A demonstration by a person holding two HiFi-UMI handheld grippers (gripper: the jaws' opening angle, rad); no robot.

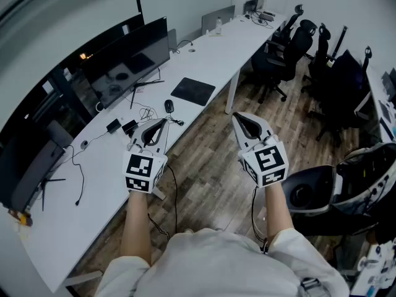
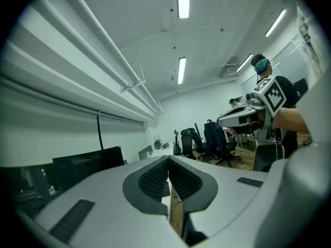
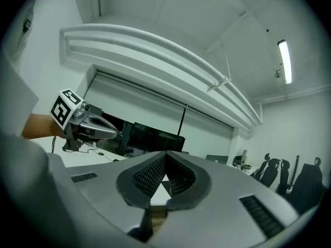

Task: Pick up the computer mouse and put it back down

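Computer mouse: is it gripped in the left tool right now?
No, the computer mouse lies on the white desk just beyond the left tool, whose jaws are closed on nothing.

Black mouse (image 1: 169, 106) and black pad (image 1: 193, 91) on white desk (image 1: 216, 51). Brown plank floor (image 1: 204, 159). Left gripper (image 1: 163, 122) and right gripper (image 1: 239, 117) are white, with black-and-white square markers.

Mouse (image 1: 169, 106) on desk (image 1: 210, 54), nr mousepad (image 1: 193, 91)
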